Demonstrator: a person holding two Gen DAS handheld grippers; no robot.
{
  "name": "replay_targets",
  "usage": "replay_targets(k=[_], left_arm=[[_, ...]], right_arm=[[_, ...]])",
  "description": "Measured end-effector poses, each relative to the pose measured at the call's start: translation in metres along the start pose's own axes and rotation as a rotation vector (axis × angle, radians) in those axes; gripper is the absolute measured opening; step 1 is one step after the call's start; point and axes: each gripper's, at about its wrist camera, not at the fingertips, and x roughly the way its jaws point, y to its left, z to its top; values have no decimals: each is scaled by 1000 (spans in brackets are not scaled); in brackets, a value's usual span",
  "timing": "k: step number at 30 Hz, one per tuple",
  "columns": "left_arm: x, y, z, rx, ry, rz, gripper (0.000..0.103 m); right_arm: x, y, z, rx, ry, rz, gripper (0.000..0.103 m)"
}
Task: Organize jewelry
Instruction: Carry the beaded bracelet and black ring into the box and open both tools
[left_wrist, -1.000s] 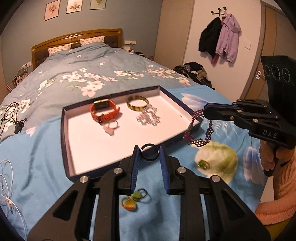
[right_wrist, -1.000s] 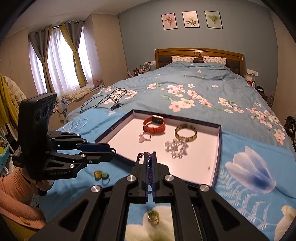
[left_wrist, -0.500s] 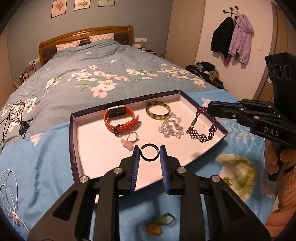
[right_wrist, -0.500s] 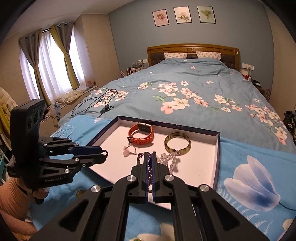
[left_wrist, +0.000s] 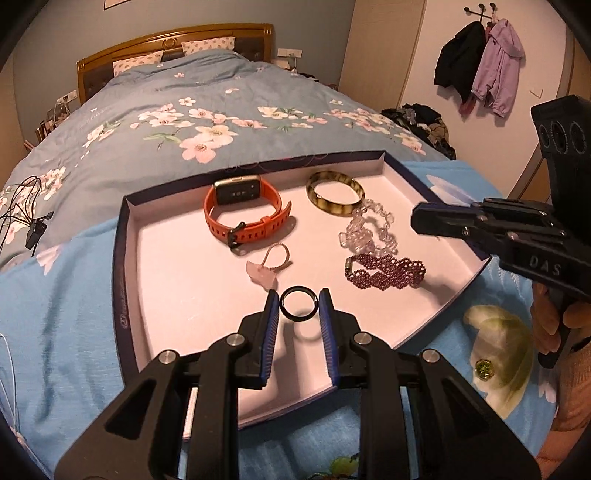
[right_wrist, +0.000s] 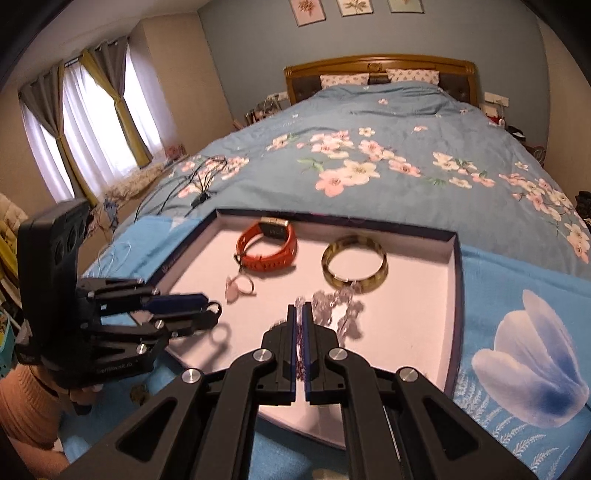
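A dark-rimmed tray with a white floor lies on the blue bedcover. My left gripper hovers low over its near part, shut on a black ring; the right wrist view shows that left gripper at the tray's left edge. A purple beaded bracelet lies flat on the tray floor. My right gripper is above it, jaws together, nothing hanging from its tip. In the right wrist view the right gripper shows purple beads through its narrow slit.
In the tray lie an orange watch, a mottled bangle, a clear crystal bracelet and a pink ring. A green gem ring lies on the cover right of the tray. Cables lie at the left.
Both grippers moved forward and down over the tray. The purple bracelet hung from the right gripper before; now it lies on the tray floor. The black ring stays in the left gripper.
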Motion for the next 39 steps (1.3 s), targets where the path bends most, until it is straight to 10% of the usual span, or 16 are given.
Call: replay_targets(k=[18, 21, 29, 39], left_arm=[[23, 7, 8, -13, 43, 27, 22], [24, 7, 9, -15, 43, 28, 22], [27, 11, 18, -29, 40, 44, 22], [28, 12, 18, -27, 40, 48, 22]], right_arm=[[35, 3, -12, -106, 177, -85, 26], [36, 5, -9, -128, 170, -96, 1], [35, 5, 0, -134, 134, -127, 0], [36, 12, -9, -201, 213, -81, 23]])
